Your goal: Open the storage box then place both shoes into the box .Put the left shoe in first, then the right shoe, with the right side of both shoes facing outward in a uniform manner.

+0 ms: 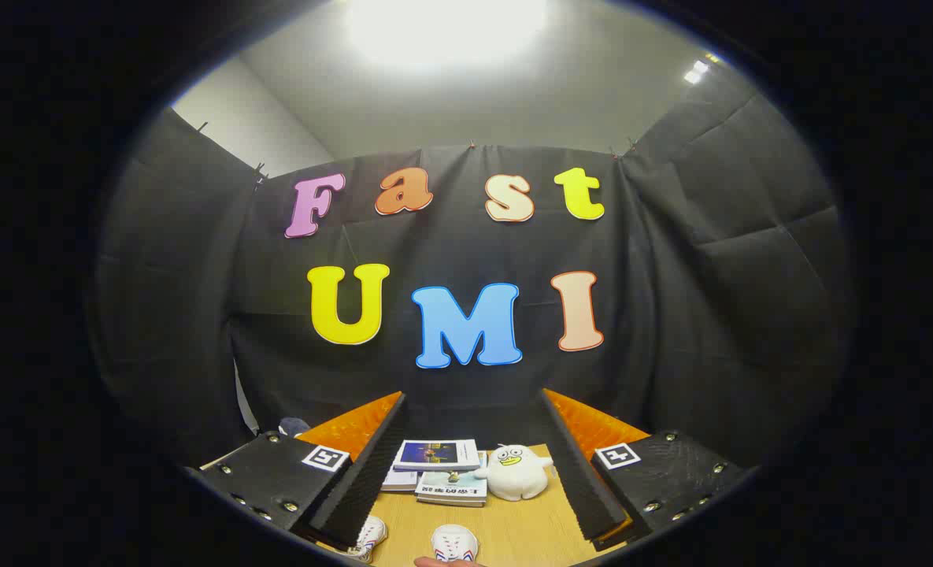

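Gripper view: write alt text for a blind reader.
The hand-held gripper hangs open above a wooden table. Two white shoes lie near its fingers; beyond sit stacked books and a white plush duck.
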`<state>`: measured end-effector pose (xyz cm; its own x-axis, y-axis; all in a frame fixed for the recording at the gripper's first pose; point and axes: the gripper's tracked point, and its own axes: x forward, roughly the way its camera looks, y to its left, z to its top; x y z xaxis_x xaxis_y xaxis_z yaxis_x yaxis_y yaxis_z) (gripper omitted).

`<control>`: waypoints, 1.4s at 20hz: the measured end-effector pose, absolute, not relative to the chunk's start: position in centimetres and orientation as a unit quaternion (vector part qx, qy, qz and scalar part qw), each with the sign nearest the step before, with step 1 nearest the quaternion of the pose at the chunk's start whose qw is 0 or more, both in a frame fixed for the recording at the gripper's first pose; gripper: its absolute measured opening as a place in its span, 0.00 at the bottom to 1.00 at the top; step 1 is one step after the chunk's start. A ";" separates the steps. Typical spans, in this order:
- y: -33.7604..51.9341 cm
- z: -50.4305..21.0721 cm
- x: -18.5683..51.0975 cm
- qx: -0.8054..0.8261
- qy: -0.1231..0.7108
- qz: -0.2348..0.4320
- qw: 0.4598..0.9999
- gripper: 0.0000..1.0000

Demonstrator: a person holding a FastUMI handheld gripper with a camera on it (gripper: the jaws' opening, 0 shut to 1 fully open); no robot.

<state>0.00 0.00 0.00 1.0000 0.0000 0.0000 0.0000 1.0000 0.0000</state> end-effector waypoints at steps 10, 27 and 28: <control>-0.3 -0.7 1.9 -0.005 0.014 -0.003 1.000 0.98; 8.9 -9.6 5.0 0.078 0.135 0.132 0.979 0.98; 10.0 -10.6 5.1 0.090 0.153 0.148 0.973 0.98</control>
<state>5.08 9.95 -10.63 0.9097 0.3150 -0.2705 -0.2603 0.9402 0.2195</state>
